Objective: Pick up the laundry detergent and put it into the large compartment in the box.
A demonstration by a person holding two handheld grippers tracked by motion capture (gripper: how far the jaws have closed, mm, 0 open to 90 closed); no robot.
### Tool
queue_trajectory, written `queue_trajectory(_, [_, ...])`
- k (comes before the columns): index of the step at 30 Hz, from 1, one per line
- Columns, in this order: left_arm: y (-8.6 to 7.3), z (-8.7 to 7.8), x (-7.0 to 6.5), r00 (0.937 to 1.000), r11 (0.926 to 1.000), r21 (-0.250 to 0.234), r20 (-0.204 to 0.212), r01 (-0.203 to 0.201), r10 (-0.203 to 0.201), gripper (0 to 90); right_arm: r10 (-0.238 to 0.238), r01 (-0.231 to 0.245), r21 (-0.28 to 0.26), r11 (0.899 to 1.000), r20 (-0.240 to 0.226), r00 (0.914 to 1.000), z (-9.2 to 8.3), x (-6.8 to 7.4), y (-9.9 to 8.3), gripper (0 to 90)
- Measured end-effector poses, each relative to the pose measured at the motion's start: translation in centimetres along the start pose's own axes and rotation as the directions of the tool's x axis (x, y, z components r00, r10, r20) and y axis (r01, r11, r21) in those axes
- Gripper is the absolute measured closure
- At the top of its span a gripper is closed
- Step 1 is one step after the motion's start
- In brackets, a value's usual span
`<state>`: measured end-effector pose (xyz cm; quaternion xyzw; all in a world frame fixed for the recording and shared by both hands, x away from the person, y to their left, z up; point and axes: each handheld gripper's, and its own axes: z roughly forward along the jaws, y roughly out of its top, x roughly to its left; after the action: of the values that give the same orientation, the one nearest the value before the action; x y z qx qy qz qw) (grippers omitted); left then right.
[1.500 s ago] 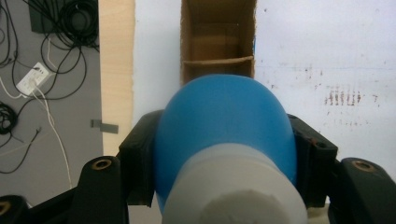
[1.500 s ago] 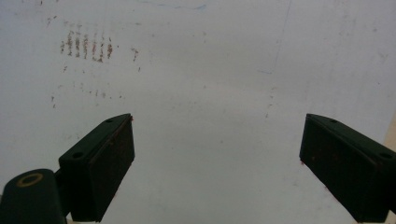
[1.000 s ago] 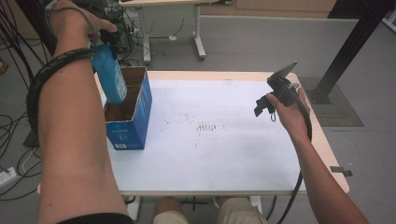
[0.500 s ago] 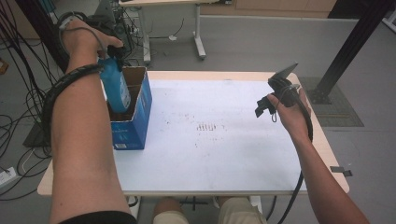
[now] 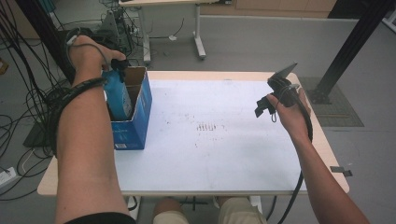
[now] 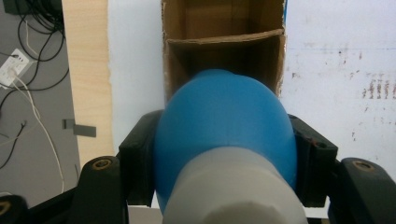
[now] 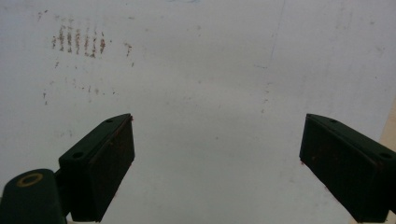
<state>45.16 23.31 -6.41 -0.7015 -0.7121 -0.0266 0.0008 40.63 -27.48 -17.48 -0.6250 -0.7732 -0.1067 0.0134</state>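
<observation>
Two grippers: left gripper (image 5: 122, 65) has its jaws closed on the blue bottle (image 5: 117, 95); right gripper (image 7: 217, 163) has its jaws wide apart and holds nothing, above the white table (image 5: 233, 154)
Bottle place: upright, partly inside the blue cardboard box (image 5: 140, 112), over the compartment before the divider (image 6: 224, 39)
Handling: probably light, smooth plastic, a little slippery; rounded body can slide
Hold: on the shoulder under the white cap (image 6: 233, 186)

A grey floor (image 5: 261, 42) surrounds the white-topped, wood-edged counter (image 5: 224, 154); black cables (image 5: 18, 116) trail at left, and what seems a second white-legged desk (image 5: 196, 28) stands behind.
</observation>
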Motion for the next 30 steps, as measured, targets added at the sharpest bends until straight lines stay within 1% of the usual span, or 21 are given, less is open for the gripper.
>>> queue_trajectory(1, [0.0, 0.2, 0.0, 1.0000, 1.0000, 0.001, -0.001, -0.006, 0.006, 37.8, -0.003, 0.003, -0.001, 1.000, 0.001, 1.0000, 0.0, 0.0, 0.0, 10.4])
queue_trajectory(10, [-0.1, 2.3, -0.3, 0.9998, 0.9998, 0.011, -0.009, -0.018, 0.018, 37.8, -0.003, 0.003, 0.002, 1.000, 0.004, 1.0000, 0.1, 0.3, 0.1, 10.4])
queue_trajectory(17, [0.0, 3.4, -0.7, 0.9995, 0.9995, 0.011, -0.017, -0.028, 0.029, 37.8, -0.004, 0.004, 0.002, 1.000, 0.007, 1.0000, 0.2, 0.3, 0.0, 10.4])
queue_trajectory(25, [-0.1, 4.8, -0.7, 0.9994, 0.9994, 0.017, -0.014, -0.032, 0.032, 37.8, -0.001, 0.001, 0.006, 1.000, 0.010, 0.9999, 0.3, 0.2, 0.0, 10.4])
queue_trajectory(26, [-0.1, 5.0, -0.8, 0.9993, 0.9994, 0.011, -0.016, -0.034, 0.034, 37.8, -0.006, 0.006, 0.002, 1.000, 0.011, 0.9999, 0.3, 0.2, -0.1, 10.4])
queue_trajectory(30, [-0.2, 5.5, -0.8, 0.9991, 0.9992, 0.008, -0.015, -0.040, 0.040, 37.8, -0.003, 0.003, 0.005, 1.000, 0.016, 0.9999, 0.4, 0.3, 0.0, 10.4])
